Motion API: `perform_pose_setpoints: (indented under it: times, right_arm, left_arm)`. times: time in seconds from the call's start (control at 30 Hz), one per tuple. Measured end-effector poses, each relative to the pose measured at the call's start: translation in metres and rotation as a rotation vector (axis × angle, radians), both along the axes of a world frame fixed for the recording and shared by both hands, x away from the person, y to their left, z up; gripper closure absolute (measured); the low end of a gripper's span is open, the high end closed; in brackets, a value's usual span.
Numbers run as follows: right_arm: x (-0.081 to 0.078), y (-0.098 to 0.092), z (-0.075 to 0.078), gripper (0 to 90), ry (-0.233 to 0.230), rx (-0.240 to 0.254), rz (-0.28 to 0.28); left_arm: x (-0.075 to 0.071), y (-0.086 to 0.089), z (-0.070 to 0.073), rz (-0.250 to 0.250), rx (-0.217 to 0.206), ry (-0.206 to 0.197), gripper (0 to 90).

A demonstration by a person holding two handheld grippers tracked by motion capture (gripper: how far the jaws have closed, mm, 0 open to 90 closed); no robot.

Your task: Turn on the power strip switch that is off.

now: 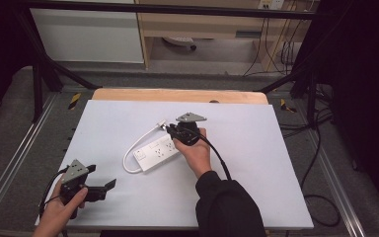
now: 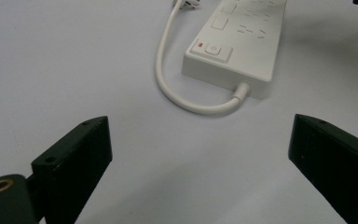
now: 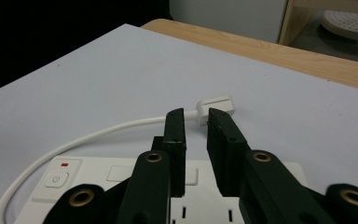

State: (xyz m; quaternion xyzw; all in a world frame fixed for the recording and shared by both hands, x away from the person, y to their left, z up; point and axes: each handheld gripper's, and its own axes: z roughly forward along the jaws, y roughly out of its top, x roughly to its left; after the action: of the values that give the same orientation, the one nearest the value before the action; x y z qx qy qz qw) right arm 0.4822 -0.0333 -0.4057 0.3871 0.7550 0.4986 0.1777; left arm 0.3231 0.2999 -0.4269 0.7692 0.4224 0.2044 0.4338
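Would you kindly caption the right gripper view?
Right tool, jaws nearly closed, above a white power strip near its plug.

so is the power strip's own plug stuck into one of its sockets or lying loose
Lying loose. The plug rests on the white table beyond the power strip, its cord looping back; the right gripper is nearly closed around its neck.

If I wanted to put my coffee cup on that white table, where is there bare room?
The right half, between the right gripper and the table edge, is bare. So is the far left corner, beyond the power strip and its cord. The middle is crowded: strip, cord and plug. The left gripper occupies the near left.
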Motion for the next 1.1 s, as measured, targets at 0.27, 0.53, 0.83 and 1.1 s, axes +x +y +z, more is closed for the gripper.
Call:
perform_pose_setpoints:
  times: [0.27,0.53,0.83,1.1]
  right_arm:
    - [0.000,-0.010,0.008,66.9,0.001,-0.005,-0.002]
    - [-0.001,-0.021,0.017,46.7,0.023,0.017,-0.018]
    - [-0.006,-0.036,0.031,21.1,0.035,0.028,-0.034]
    - [-0.017,-0.060,0.046,10.5,0.010,0.025,-0.065]
  left_arm:
    - [0.000,0.000,0.000,-0.002,0.002,0.003,6.0]
    - [0.000,0.000,0.000,0.003,0.001,0.002,6.0]
    - [0.000,0.000,0.000,-0.001,-0.002,0.001,6.0]
    - [0.000,-0.001,-0.001,0.001,-0.004,0.007,6.6]
